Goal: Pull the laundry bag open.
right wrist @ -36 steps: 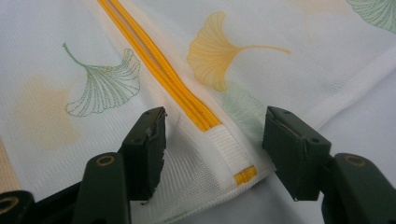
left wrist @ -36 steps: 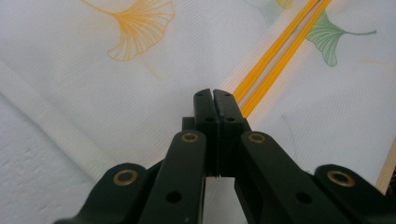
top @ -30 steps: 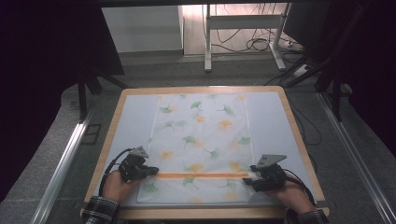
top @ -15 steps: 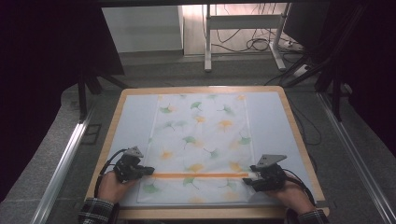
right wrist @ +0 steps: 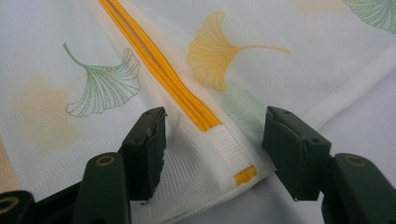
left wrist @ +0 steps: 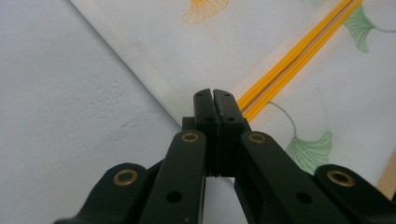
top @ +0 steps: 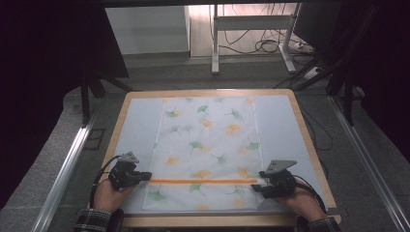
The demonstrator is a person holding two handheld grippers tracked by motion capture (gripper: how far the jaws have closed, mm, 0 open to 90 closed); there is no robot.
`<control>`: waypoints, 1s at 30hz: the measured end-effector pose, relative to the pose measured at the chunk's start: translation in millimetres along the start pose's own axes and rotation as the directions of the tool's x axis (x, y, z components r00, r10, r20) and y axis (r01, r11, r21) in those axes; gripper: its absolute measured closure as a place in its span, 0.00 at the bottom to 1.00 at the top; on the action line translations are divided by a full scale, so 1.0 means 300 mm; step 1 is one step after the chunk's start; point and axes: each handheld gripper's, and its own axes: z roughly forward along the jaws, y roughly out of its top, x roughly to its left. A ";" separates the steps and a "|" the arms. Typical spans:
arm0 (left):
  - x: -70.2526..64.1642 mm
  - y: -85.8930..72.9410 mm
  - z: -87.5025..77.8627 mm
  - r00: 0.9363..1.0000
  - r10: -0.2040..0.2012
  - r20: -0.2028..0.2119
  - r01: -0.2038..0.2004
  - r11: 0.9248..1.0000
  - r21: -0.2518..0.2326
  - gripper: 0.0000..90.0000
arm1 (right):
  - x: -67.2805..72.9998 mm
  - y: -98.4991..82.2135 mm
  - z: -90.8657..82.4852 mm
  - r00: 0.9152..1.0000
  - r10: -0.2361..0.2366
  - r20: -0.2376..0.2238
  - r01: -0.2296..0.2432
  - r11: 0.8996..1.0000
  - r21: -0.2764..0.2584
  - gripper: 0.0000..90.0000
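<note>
The wooden-rimmed surface (top: 309, 145) with its pale blue-white mat lies in front of me, and on that mat rests the white mesh laundry bag printed with green and orange ginkgo leaves (top: 208, 145), spread flat and lengthwise away from me. I take this bag as my landmark. Across its near end runs the orange zipper (top: 200, 181), from the bag's left edge to its right edge, with a short strip of bag between the zipper and my side of the surface.

My left gripper (top: 140, 177) sits at the bag's left edge, at the zipper's left end. In the left gripper view my left jaws are pressed together, their tips (left wrist: 215, 100) just over the bag's white hem beside the zipper; whether they pinch anything I cannot tell.

My right gripper (top: 258, 186) sits at the bag's right edge. In the right gripper view my right jaws stand apart, one on each side of the zipper's end, where a white ribbed fabric tab (right wrist: 229, 151) covers it; the pads (right wrist: 149, 140) rest near the mesh without clamping it.
</note>
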 end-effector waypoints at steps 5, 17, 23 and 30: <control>-0.004 0.001 0.002 1.000 0.003 -0.014 -0.003 1.000 0.008 1.00 | 0.000 0.000 0.000 1.000 0.000 0.000 0.000 1.000 0.000 0.44; -0.003 -0.001 0.005 1.000 -0.005 -0.030 0.005 1.000 0.006 1.00 | 0.001 0.000 0.000 1.000 0.001 0.003 -0.001 1.000 0.000 0.44; -0.007 -0.001 0.007 0.999 0.020 -0.028 -0.020 1.000 -0.007 0.99 | 0.000 0.000 0.000 1.000 -0.002 0.002 0.002 1.000 0.000 0.44; -0.009 -0.003 0.009 0.999 0.022 -0.033 -0.023 0.999 -0.026 0.97 | 0.005 0.003 0.002 1.000 -0.008 -0.001 0.008 1.000 0.005 0.38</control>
